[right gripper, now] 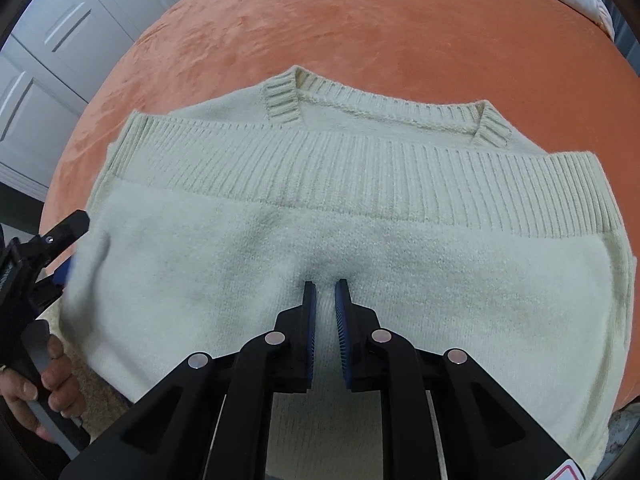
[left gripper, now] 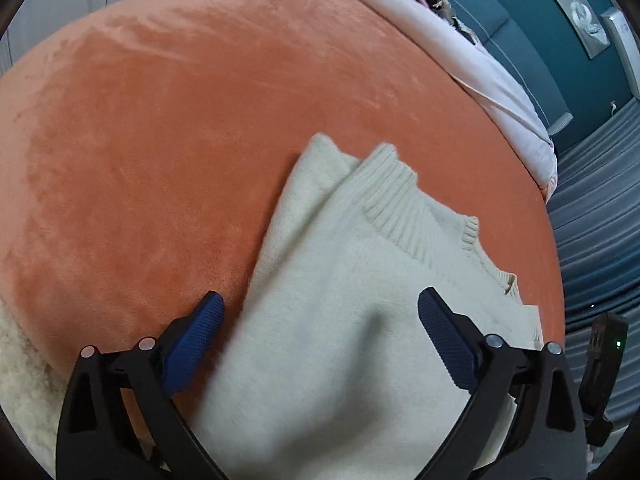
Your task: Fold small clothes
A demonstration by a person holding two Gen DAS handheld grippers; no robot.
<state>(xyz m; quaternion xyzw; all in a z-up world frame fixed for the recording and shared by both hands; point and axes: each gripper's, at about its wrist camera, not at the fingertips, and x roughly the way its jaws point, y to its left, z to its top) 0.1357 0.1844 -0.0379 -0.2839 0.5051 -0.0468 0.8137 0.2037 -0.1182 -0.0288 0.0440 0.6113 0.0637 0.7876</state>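
- The bed (right gripper: 400,32), under an orange plush cover, takes up most of both views. White cupboard doors (right gripper: 52,52) sit off to its left, and a pale duvet (left gripper: 472,60) is bunched along the far side.
- My cream sweater (right gripper: 360,264) lies flat in the near middle of the bed, already doubled: the ribbed hem (right gripper: 340,176) is up close under the collar (right gripper: 384,110). So I'd say I'm mid-fold, with the bottom-to-top pass looking done.
- My left gripper (left gripper: 320,332) hovers at the sweater's left edge, jaws wide open with nothing in them. One blue pad (left gripper: 200,336) is over bare cover, the other over knit.
- My right gripper (right gripper: 325,296) points steeply down onto the middle of the sweater, jaws nearly closed with a thin gap. Can't tell if any knit is pinched in there; it looks more like pressing down.
- Next, I reckon: left drops onto that side edge, grabs both layers and carries them across, while right pins the middle. Thick fuzzy knit, so take a deep bite or the layers will slip apart.
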